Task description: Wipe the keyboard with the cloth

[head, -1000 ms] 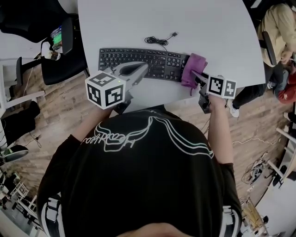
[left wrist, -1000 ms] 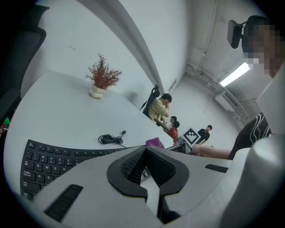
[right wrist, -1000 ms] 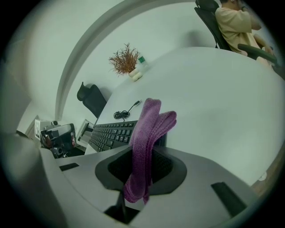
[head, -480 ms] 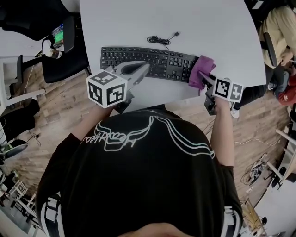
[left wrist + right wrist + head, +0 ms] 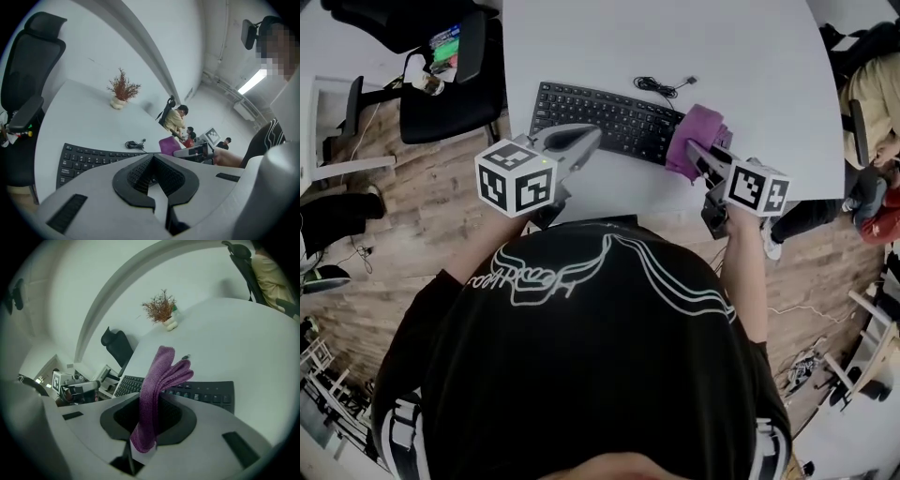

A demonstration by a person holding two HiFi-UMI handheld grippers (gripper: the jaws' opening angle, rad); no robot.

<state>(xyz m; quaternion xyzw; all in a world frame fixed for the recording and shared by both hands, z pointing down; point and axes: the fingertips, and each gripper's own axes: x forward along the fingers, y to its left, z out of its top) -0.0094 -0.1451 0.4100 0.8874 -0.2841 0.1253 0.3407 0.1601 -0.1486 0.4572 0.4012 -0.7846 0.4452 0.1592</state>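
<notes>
1. Cloth (image 5: pixel 157 380): judged soft, light and limp. Best held by its bunched fold, as now.
2. Right hand-held gripper (image 5: pixel 149 432) is clamped on the cloth, at the 3 o'clock end of the keyboard (image 5: pixel 605 120).
3. Left hand-held gripper (image 5: pixel 581 142) is clenched and empty, at the keyboard's 6 o'clock edge, over the table (image 5: pixel 675 47).

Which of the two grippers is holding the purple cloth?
The right gripper: the purple cloth is pinched between its jaws, at the keyboard's right end. The left gripper has its jaws shut on nothing.
</notes>
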